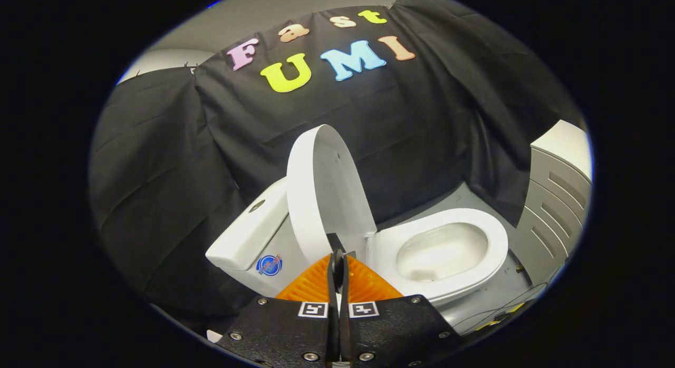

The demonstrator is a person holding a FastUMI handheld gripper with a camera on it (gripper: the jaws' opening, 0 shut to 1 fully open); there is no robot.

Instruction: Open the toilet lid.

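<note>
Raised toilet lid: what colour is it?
Plain white raised toilet lid, clearest in the gripper view; gripper shut.

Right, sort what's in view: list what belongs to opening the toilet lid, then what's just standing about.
Belongs to the job:
- toilet lid, raised upright
- toilet seat, down over the bowl
- cistern behind the lid
- tool, fingers closed together, empty, just before the lid's base

Just standing about:
- grey cabinet beyond the bowl
- cables on the floor

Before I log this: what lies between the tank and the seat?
In the gripper view, the raised lid stands between tank and seat; the gripper is shut, just before it.
</note>
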